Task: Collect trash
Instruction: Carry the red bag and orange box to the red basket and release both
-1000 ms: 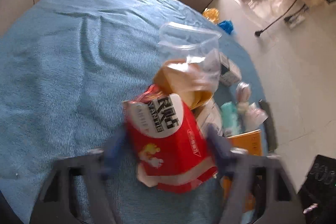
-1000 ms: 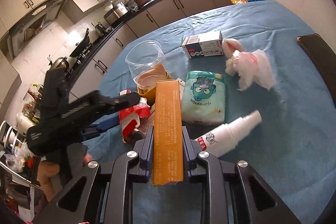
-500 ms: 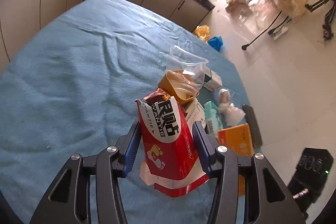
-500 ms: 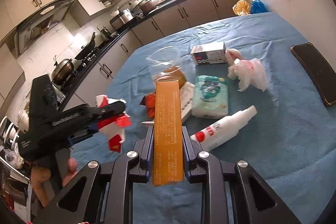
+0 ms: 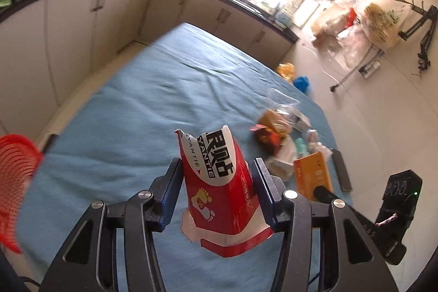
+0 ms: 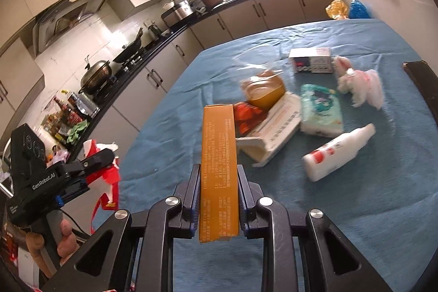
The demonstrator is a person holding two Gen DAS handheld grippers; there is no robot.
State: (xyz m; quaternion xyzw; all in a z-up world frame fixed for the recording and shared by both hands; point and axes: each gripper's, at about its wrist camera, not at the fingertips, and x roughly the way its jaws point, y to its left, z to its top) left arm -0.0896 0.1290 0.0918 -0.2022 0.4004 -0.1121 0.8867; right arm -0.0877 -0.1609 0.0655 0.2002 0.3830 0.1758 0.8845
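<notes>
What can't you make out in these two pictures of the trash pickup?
- Red basket, left wrist view: cut off by the left edge and blurred, so its contents are unknown.
- Clear cup, right wrist view: motion blur hides what is inside.
- Orange wrapper, right wrist view: partly behind the orange box that the right gripper holds.
- Small print on the red carton, left wrist view: too small to read.
</notes>
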